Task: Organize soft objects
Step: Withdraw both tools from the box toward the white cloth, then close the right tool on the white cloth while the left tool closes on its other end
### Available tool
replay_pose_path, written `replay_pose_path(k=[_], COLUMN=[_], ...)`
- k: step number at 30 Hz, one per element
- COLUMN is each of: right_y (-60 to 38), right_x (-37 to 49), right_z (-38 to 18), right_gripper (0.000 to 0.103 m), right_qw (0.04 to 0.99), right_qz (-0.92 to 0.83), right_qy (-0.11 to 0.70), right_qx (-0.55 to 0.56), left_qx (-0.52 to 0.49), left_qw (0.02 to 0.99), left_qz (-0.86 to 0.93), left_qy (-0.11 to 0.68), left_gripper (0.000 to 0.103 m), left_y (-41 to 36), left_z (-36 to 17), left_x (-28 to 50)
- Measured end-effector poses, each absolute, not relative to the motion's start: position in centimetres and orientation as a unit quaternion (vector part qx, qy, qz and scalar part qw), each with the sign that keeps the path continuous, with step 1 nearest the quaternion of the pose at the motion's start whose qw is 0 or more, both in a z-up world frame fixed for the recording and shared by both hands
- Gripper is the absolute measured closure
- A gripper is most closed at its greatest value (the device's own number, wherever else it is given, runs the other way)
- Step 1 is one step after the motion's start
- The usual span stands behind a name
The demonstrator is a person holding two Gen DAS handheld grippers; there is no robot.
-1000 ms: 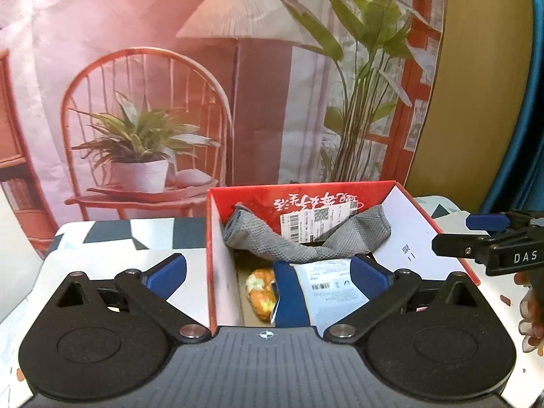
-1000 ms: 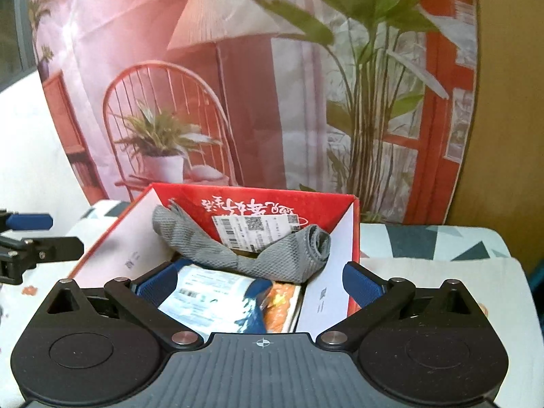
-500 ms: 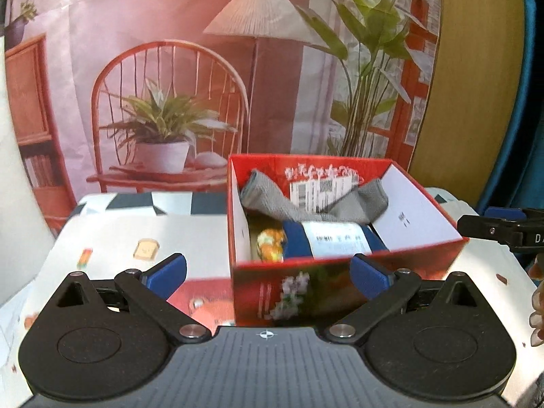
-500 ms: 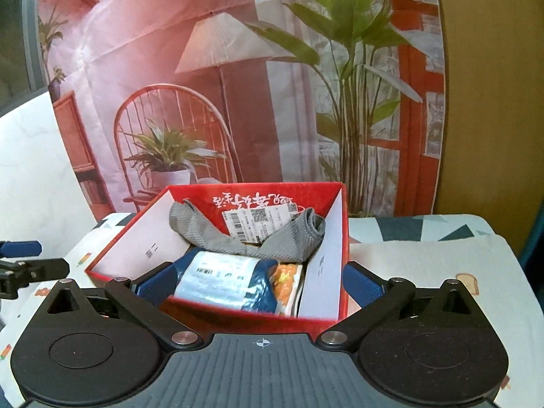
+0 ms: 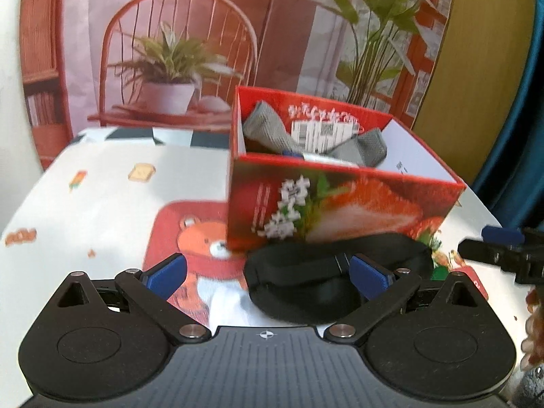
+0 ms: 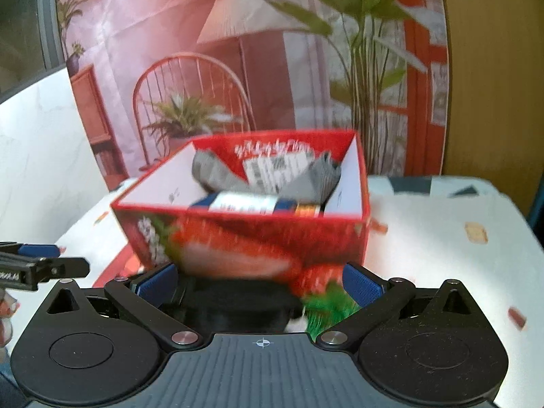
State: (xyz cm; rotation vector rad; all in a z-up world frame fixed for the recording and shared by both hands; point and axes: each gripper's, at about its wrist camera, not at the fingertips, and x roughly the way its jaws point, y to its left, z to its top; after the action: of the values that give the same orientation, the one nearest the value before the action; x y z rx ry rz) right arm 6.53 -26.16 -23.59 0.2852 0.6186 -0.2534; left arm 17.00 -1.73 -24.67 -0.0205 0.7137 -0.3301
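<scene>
A red open-topped box with a strawberry print stands on the table. Inside lie a grey knitted cloth and a blue packet with a white label. A black soft item with a strap lies on the table just in front of the box. My left gripper is open, low in front of that black item, nothing between its fingers. My right gripper is open too, with the black item lying between its blue pads. Each gripper shows at the edge of the other's view.
The table wears a white cloth with small prints and a red bear patch. A printed backdrop with a chair, lamp and plants hangs behind the table. A furry brown-and-white thing sits at the far right edge.
Both grippers have drawn back and down from over the box. The box's front wall and the black item on the table now show; both stay open.
</scene>
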Motion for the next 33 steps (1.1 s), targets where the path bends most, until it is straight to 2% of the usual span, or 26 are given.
replay_pose_path(k=[8, 11, 13, 17, 20, 22, 23, 27, 33], right_y=[-24.7, -24.3, -24.3, -24.2, -24.4, -24.5, -24.6, -24.9, -24.8], right_x=[4.2, 3.6, 3.4, 2.9, 2.6, 2.6, 2.6, 2.6, 2.7], right_z=[-27.5, -28.6, -29.1, -29.8, -30.5, -30.8, -30.9, -31.4, -31.6], right_gripper=[0.003, 0.015, 0.027, 0.038, 0.055, 0.073, 0.078, 0.085, 0.085], right_qw=[0.912, 0.903, 0.899, 0.896, 0.892, 0.889, 0.889, 0.890, 0.893], right_qz=[-0.119, -0.113, -0.111, -0.107, -0.112, -0.120, -0.121, -0.108, -0.109], right_qy=[0.363, 0.385, 0.393, 0.396, 0.401, 0.406, 0.407, 0.406, 0.400], right_qx=[0.148, 0.154, 0.161, 0.169, 0.178, 0.175, 0.172, 0.177, 0.177], left_qx=[-0.017, -0.022, -0.026, -0.024, -0.020, -0.027, -0.036, -0.061, -0.057], left_qw=[0.909, 0.908, 0.905, 0.904, 0.904, 0.906, 0.906, 0.905, 0.904], left_qz=[-0.164, -0.159, -0.153, -0.152, -0.155, -0.154, -0.153, -0.146, -0.141], left_qy=[0.383, 0.388, 0.395, 0.400, 0.398, 0.394, 0.394, 0.395, 0.400], left_gripper=[0.005, 0.007, 0.010, 0.015, 0.016, 0.016, 0.016, 0.016, 0.017], left_y=[-1.6, -1.5, -1.4, -1.6, -1.7, -1.4, -1.1, -0.4, -0.3], left_z=[-27.7, -28.2, -28.6, -28.8, -28.8, -28.5, -28.5, -28.5, -29.0], left_x=[16.0, 15.9, 15.9, 15.9, 15.7, 15.7, 15.8, 15.9, 16.5])
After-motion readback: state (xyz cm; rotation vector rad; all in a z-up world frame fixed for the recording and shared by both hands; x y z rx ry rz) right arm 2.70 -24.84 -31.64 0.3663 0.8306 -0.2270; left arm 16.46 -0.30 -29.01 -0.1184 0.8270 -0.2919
